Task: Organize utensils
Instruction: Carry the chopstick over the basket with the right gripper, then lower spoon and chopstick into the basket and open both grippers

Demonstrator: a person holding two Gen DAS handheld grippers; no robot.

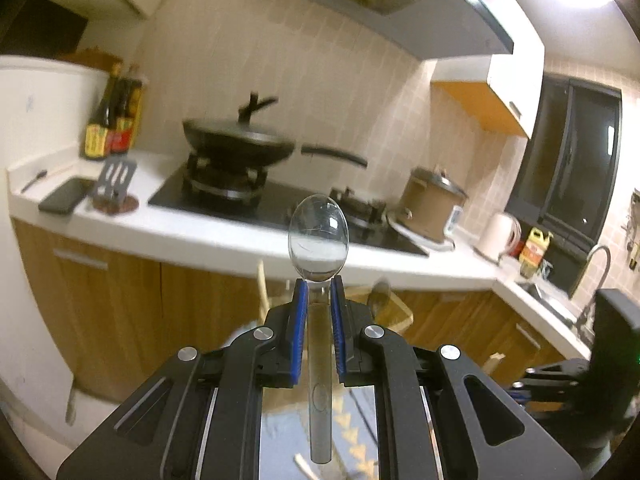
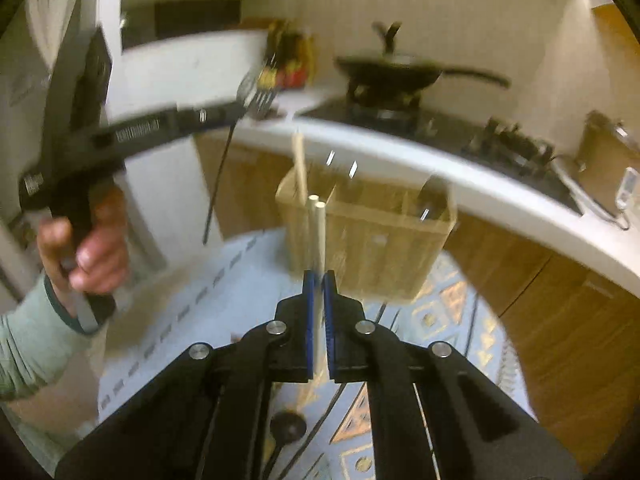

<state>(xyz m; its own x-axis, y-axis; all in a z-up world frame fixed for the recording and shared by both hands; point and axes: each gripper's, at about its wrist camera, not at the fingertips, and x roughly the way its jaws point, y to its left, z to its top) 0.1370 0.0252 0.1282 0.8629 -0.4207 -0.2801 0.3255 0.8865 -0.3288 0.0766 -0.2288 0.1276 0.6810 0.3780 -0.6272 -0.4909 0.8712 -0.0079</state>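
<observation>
Above patterned mat (image 2: 224, 280), before wooden utensil holder (image 2: 372, 248): right gripper (image 2: 319, 280) clamped on pale chopsticks (image 2: 318, 236). Left gripper (image 1: 319, 286) clamped on clear plastic spoon (image 1: 318, 236), bowl facing stove (image 1: 276, 204).

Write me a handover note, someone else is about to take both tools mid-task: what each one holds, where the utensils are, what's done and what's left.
Left tool: shut on the clear spoon, bowl forward, raised in front of the counter.
Right tool: shut on a pair of pale chopsticks, pointing at the wooden holder.
Holder stands on the patterned tablecloth; one wooden stick and some metal utensils already stand in its compartments.
Left to do: drop in the chopsticks and the spoon.
</observation>
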